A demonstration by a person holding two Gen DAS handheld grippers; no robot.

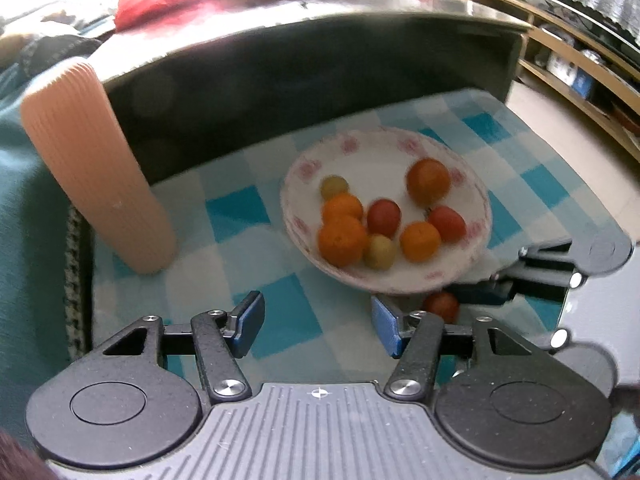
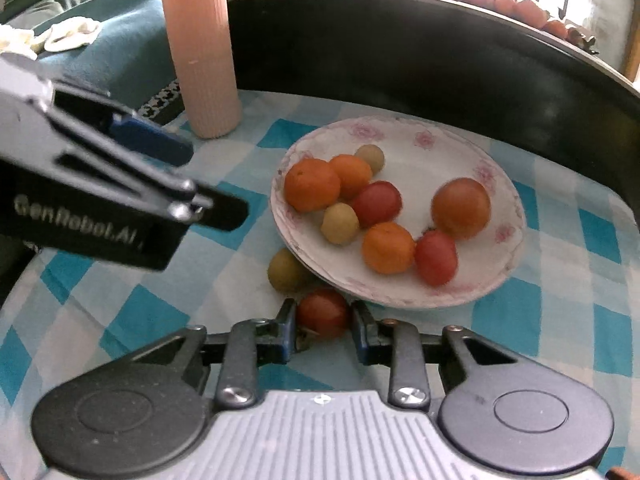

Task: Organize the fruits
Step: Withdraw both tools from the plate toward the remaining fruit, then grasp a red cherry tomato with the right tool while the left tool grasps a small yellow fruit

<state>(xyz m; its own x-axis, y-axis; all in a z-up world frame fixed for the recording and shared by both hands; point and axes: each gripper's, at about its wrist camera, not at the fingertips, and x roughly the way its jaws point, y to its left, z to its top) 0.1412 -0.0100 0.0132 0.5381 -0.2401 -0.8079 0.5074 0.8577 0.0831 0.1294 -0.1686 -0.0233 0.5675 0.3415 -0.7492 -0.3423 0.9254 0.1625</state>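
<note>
Altogether — eight fruits on plate [image 2: 400, 288], two [image 2: 323, 314] beside.

Glossy glazed plate [image 2: 496, 264] on matt checked cloth [image 2: 132, 312] (ribbed matt vase [image 2: 204, 56])

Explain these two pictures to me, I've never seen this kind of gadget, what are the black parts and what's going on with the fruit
Each picture comes from a camera on a hand-held claw, looking along its two blue-tipped fingers. A person holds one per hand.

In the left view, the left claw is open and empty above the checked cloth.

In the right view, the right claw brackets a red tomato lying beside the plate; the grip looks closed or nearly so. A green fruit also lies off the plate. The plate holds eight small fruits. A ribbed pink cylinder stands behind.
</note>
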